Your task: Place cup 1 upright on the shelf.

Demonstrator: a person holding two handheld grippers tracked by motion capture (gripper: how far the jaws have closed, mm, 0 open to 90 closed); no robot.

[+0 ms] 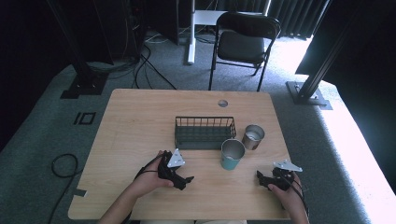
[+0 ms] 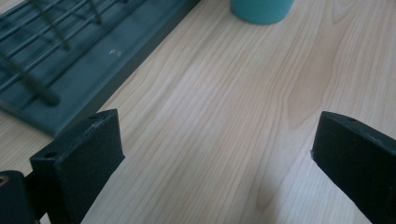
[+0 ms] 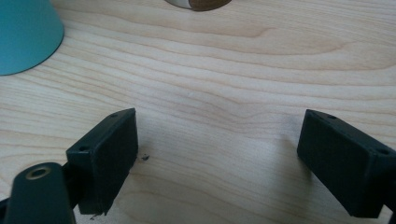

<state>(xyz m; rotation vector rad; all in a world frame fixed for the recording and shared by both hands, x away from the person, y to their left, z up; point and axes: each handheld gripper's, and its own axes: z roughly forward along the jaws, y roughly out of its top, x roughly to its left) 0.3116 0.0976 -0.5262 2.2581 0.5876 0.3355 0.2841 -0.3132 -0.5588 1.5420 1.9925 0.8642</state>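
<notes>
A dark green wire basket sits at the table's middle. In front of it to the right stands a teal cup, with a brown metal cup just behind that. My left gripper rests low over the wood in front of the basket, open, nothing between its jaws. In the left gripper view the gripper has the basket at upper left and the teal cup at the top. My right gripper lies near the front right, open and empty. The right gripper view shows the gripper, the teal cup and the brown cup.
The wooden table has a round cable hole near its far edge. A black folding chair stands beyond the table. Black frame posts and cables are on the carpet around it.
</notes>
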